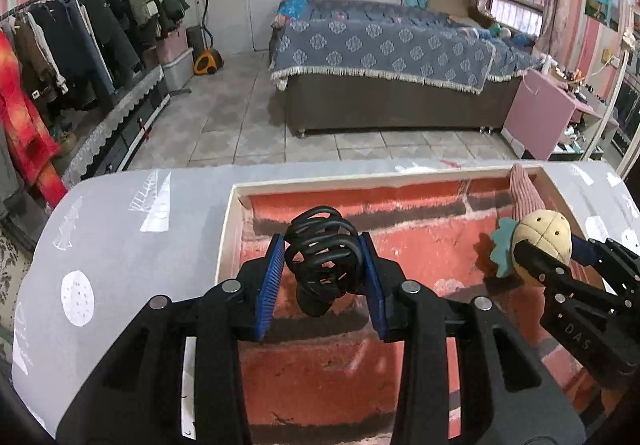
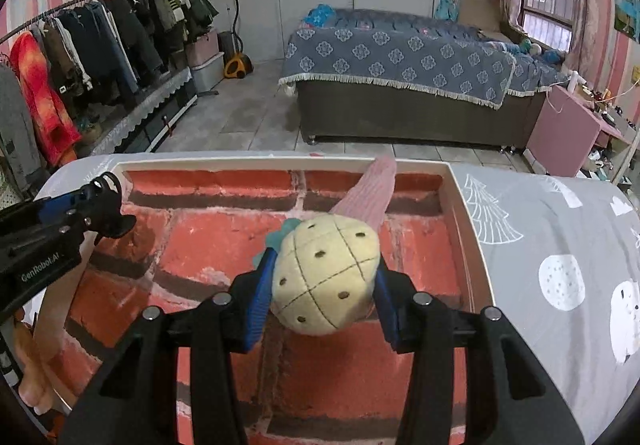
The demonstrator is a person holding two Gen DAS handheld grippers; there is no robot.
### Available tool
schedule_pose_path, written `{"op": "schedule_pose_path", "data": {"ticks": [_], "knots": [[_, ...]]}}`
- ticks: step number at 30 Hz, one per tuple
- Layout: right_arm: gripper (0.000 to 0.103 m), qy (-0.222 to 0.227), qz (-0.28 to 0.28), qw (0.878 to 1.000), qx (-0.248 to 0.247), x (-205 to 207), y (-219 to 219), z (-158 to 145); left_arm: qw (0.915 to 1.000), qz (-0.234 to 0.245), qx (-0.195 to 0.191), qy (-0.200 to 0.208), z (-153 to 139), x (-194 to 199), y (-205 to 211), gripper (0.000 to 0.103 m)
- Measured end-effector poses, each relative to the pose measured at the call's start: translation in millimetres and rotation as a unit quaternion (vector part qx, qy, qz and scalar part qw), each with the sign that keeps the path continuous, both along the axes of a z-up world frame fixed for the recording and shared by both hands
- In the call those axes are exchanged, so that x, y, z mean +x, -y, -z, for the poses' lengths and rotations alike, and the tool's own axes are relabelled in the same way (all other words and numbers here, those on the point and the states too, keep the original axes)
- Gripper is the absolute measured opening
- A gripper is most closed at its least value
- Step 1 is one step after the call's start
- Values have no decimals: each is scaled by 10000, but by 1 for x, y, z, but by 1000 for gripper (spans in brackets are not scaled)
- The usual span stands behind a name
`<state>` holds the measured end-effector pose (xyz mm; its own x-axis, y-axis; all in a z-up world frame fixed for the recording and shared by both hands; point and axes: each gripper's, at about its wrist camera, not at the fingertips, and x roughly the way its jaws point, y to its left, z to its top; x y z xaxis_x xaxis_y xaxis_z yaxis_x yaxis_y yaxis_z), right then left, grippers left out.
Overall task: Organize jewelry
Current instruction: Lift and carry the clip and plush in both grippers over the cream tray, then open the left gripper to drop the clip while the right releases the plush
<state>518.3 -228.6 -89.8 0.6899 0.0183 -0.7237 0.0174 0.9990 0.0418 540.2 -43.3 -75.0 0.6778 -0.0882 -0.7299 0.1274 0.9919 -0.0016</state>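
Observation:
My left gripper (image 1: 323, 265) is shut on a black hair claw clip (image 1: 322, 257) and holds it above the left part of a shallow white-rimmed tray (image 1: 230, 229) lined with a red brick pattern. My right gripper (image 2: 324, 285) is shut on a cream plush pineapple hair accessory (image 2: 326, 273) with a teal leaf, over the tray's (image 2: 464, 205) right half. A pink ribbed fabric piece (image 2: 370, 185) trails from it toward the far rim. The right gripper also shows in the left wrist view (image 1: 540, 249), and the left gripper shows in the right wrist view (image 2: 100, 201).
The tray lies on a grey printed tablecloth (image 1: 120, 245) whose far edge drops to a tiled floor. Beyond are a bed (image 1: 380, 57), a clothes rack (image 1: 80, 37) at left and a pink cabinet (image 1: 540, 113) at right.

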Motion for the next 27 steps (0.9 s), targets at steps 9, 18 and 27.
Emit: {"op": "schedule_pose_path", "data": {"ticks": [9, 18, 27], "knots": [[46, -267, -18, 9996, 128, 4, 1, 8, 9985, 13, -41, -546, 15, 14, -2, 37], [49, -302, 30, 9994, 194, 5, 2, 10, 9987, -6, -50, -513, 14, 16, -2, 42], [72, -21, 73, 9999, 107, -2, 5, -3, 9999, -102, 74, -19, -3, 0, -4, 69]]}}
